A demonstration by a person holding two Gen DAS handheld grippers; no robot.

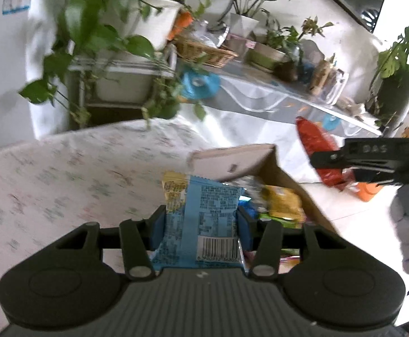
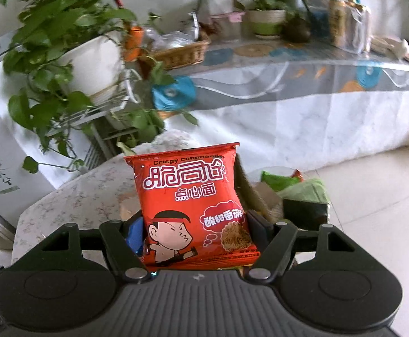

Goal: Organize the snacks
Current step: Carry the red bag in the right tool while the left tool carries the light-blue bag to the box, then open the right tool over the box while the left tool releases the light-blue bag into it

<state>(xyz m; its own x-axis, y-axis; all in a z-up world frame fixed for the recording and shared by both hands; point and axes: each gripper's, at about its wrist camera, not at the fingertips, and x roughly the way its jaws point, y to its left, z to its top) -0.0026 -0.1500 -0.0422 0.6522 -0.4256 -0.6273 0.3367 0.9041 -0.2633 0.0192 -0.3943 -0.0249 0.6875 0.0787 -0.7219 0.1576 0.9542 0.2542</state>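
Jaws, left gripper (image 1: 201,219): closed on blue snack packet (image 1: 204,219), lower centre of frame.
Jaws, right gripper (image 2: 196,221): half-wide, clamped on red noodle packet (image 2: 190,210), upright, centre frame.
Just beyond: cardboard box (image 1: 274,168) on floral tablecloth (image 1: 63,168), centre right; yellow packet (image 1: 284,205) and others already inside.
Far: wicker basket (image 1: 204,52), potted plants (image 1: 120,28), upper frame.
Progress: partway, by judgement; two packets in hand, not yet placed.

Red snack packet (image 2: 193,210): "Crispy commander" in dark print along top, large white Chinese characters below, smaller Chinese line under those, pink bubble with more characters. Blue packet (image 1: 204,224): barcode at lower edge, fine print blurred, unreadable. Right claw (image 1: 345,165) body: raised letters "DAS".
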